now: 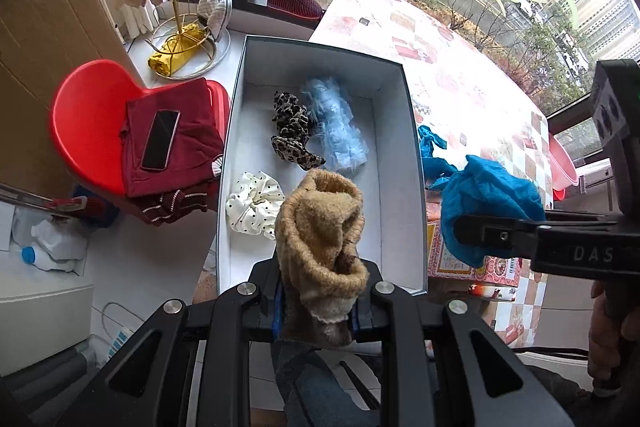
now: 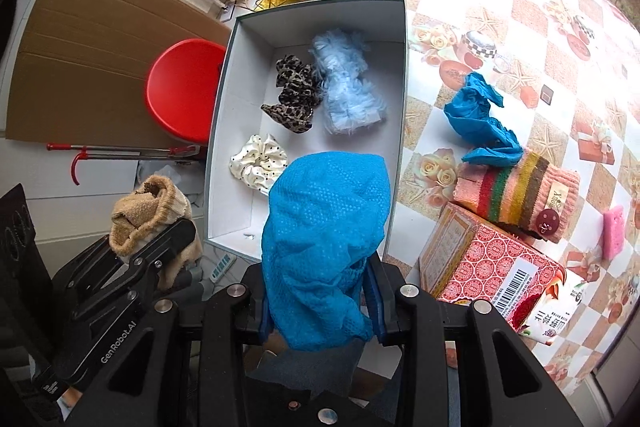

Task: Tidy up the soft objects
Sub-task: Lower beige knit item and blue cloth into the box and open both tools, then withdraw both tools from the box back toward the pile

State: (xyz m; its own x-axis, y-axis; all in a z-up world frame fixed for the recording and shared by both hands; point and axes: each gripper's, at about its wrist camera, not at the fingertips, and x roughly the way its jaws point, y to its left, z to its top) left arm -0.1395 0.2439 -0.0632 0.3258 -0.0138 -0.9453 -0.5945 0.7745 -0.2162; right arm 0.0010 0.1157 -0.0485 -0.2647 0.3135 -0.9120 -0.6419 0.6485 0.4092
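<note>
My left gripper is shut on a tan fuzzy sock, held above the near end of an open white box. In the right wrist view the same tan fuzzy sock hangs left of the white box. My right gripper is shut on a blue mesh cloth over the box's near end; from the left wrist view that blue mesh cloth hangs right of the box. Inside lie a leopard scrunchie, a pale blue fluffy piece and a white dotted scrunchie.
On the patterned tablecloth lie another blue cloth, a striped knitted sock, a pink sponge and a red printed carton. Left of the box stands a red chair with red clothes and a phone. A gold rack stands behind.
</note>
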